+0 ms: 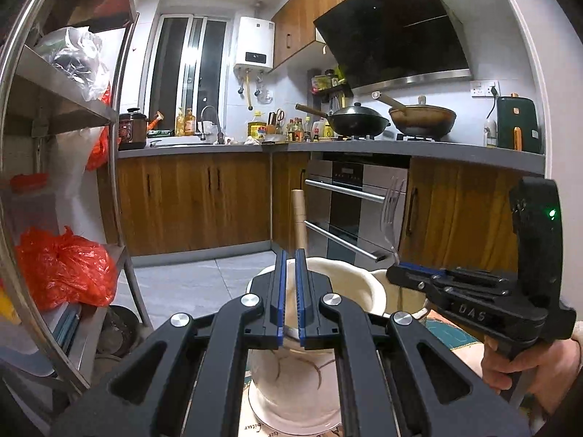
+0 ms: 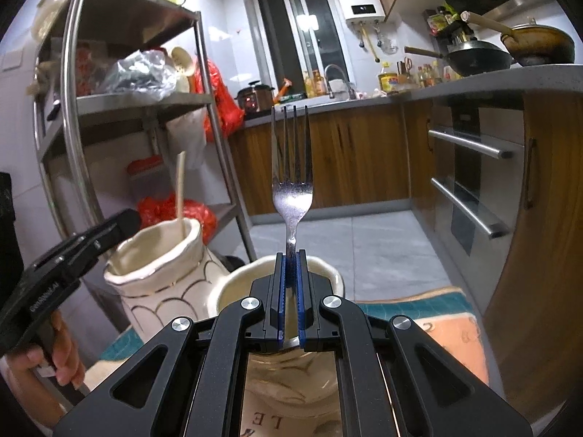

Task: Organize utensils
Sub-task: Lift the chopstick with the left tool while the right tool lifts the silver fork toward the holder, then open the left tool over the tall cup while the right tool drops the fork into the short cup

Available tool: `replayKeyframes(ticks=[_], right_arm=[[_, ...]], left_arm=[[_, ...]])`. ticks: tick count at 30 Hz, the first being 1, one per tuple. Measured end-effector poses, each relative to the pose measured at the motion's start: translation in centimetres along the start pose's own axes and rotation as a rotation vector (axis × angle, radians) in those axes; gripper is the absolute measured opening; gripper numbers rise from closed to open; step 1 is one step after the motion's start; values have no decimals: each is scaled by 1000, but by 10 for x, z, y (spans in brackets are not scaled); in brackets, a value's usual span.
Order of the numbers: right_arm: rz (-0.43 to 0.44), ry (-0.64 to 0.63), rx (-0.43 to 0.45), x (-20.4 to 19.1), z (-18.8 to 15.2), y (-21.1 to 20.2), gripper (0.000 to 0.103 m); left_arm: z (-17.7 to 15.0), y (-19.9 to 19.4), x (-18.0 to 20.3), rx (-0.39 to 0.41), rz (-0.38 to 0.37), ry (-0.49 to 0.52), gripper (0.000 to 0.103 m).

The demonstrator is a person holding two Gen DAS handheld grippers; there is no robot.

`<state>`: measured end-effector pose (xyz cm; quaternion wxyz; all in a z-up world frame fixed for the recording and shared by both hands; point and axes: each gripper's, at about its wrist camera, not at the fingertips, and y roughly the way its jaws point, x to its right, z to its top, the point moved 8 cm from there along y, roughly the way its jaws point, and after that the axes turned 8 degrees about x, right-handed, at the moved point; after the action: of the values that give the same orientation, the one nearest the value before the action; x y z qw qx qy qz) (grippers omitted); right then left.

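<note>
**Readable lettering**

"DAS" is read on the side of the right hand-held gripper. Upside-down letters "LE" are seen on the cream jar below the fork. Small print on the left hand-held gripper and script under the left jar stay illegible.

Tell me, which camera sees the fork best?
The right wrist view. There the fork stands upright, front-on, tines up, its handle pinched in the right gripper. The left wrist view shows it only side-on, thin and pale, off to the right.
</note>
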<state>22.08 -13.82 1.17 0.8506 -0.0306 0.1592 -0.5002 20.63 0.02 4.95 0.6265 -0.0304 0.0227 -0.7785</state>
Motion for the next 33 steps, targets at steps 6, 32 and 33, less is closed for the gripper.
replayKeyframes(ticks=[6, 32, 33], right_arm=[[-28, -7, -7, 4, 2, 5, 6], [-43, -62, 114, -2, 22, -45, 97], [-49, -62, 131, -2, 23, -53, 98]], left_arm=[[1, -4, -9, 5, 19, -30, 21], [-1, -41, -24, 67, 122, -71, 98], [-2, -46, -24, 77, 130, -71, 98]])
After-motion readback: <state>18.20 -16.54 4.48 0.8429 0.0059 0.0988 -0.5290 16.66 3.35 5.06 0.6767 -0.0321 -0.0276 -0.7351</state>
